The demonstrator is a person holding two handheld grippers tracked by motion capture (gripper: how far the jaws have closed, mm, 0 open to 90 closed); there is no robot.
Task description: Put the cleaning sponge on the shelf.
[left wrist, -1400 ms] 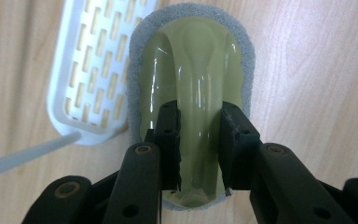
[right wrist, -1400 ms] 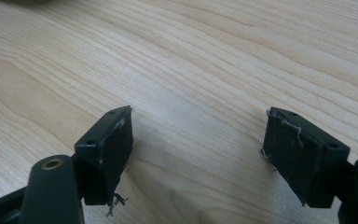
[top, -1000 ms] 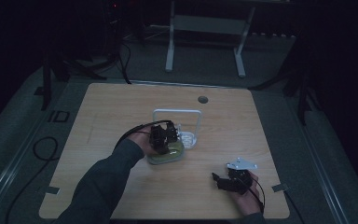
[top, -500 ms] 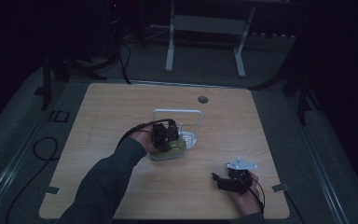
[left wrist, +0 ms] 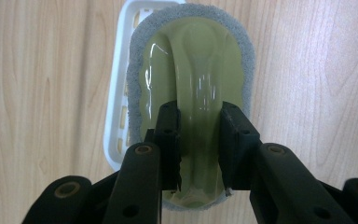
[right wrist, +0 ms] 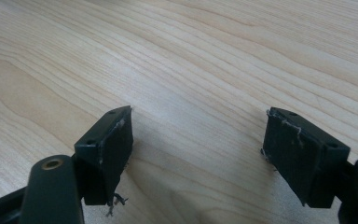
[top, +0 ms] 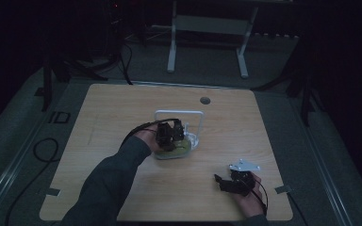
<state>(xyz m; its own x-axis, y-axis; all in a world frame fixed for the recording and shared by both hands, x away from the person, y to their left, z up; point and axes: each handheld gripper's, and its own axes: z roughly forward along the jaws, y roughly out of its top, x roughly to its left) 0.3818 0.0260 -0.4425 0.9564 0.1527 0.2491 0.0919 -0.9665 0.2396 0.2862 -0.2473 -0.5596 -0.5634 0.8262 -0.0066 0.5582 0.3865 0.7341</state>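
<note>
Seen from above on a pale wood-grain desk (top: 122,117) in a dim room: a green plastic-backed scrubbing sponge with a grey foam rim (top: 176,149), lying near the middle of the desk, just in front of a white wire-frame stand (top: 179,113). Pictured directly over the sponge, the left gripper (top: 169,136), pointed down, cable looping off to its left. In the left gripper view, caught with the black jaws clenched on the raised green handle ridge of the sponge (left wrist: 191,88), one pad pressed against each side of the ridge, the left gripper (left wrist: 198,140) grasping it at the near end. Beneath and to the left of the sponge in that view, a white slotted plastic tray (left wrist: 116,107), its rim showing along one long side and at the top corner; whether the sponge rested in the tray or hung just above it could not be told. Well apart, near the desk's front right edge, the right gripper (top: 224,181), held low in the person's right hand (top: 247,200), a grey three-cornered plate on top. In the right gripper view, shown with the jaws released and standing wide, bare wood between the two worn black pads of the right gripper (right wrist: 198,154), nothing grasped.
</note>
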